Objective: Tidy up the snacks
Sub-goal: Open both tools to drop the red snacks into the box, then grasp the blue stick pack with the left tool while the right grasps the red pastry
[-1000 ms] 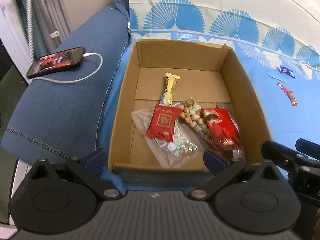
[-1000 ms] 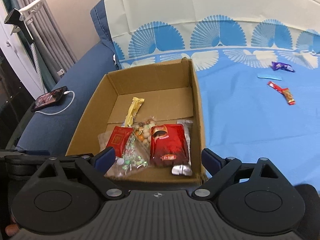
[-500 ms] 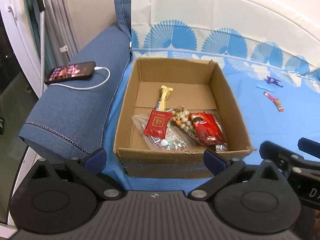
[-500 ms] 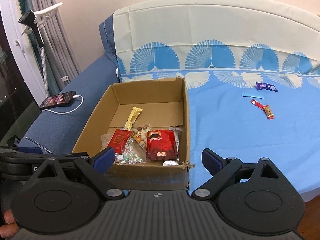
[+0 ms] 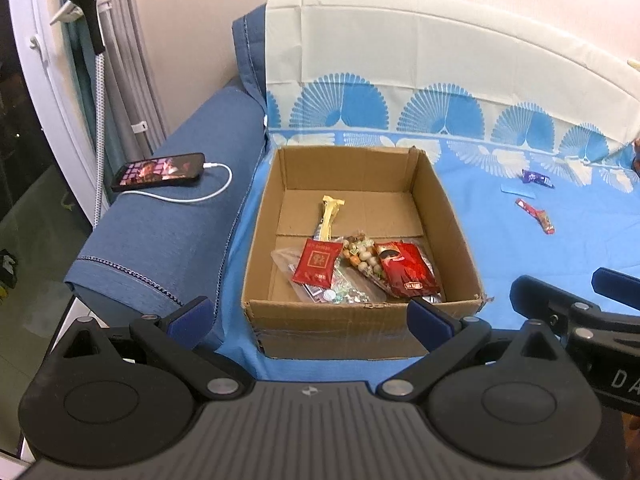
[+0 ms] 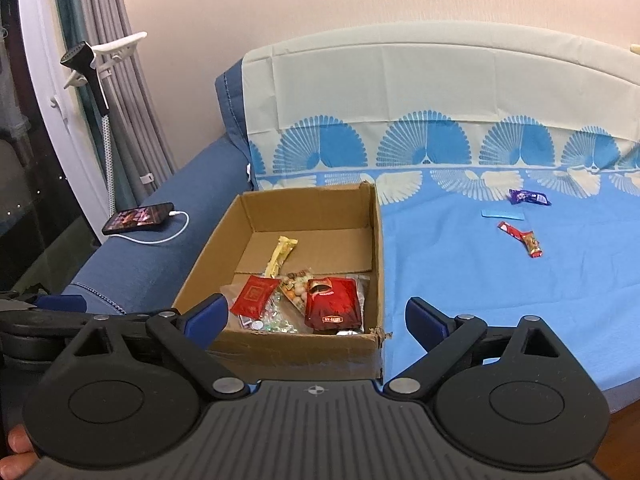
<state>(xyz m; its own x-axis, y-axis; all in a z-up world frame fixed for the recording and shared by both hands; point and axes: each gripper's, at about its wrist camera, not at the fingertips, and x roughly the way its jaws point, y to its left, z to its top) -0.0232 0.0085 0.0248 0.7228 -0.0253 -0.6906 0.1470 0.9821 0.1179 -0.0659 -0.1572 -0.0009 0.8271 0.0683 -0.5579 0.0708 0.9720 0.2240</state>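
An open cardboard box (image 5: 452, 224) (image 6: 378, 240) sits on the blue sheet. Inside lie a yellow bar (image 5: 330, 216) (image 6: 282, 256), a small red packet (image 5: 318, 266) (image 6: 254, 295), a bag of mixed nuts (image 5: 360, 258) (image 6: 296, 286), a large red pouch (image 5: 408, 274) (image 6: 331, 304) and clear-wrapped candies (image 5: 340, 294). Out on the sheet rest a purple candy (image 5: 536, 178) (image 6: 528, 197), a pale blue strip (image 5: 516, 190) (image 6: 502, 214) and a red stick snack (image 5: 536, 216) (image 6: 522, 239). My left gripper (image 5: 310, 318) and right gripper (image 6: 316, 318) hover open and empty before the box's near wall.
A phone (image 5: 158, 172) (image 6: 138, 218) on a white charging cable lies on the dark blue sofa arm (image 5: 168, 232) left of the box. Curtains and a garment steamer (image 5: 86, 4) stand at far left. The sheet's front edge (image 6: 616, 384) drops off at the right.
Both grippers have pulled back and risen from the box, which now looks smaller and farther. Both stay open. Nothing in the box or on the sheet has moved.
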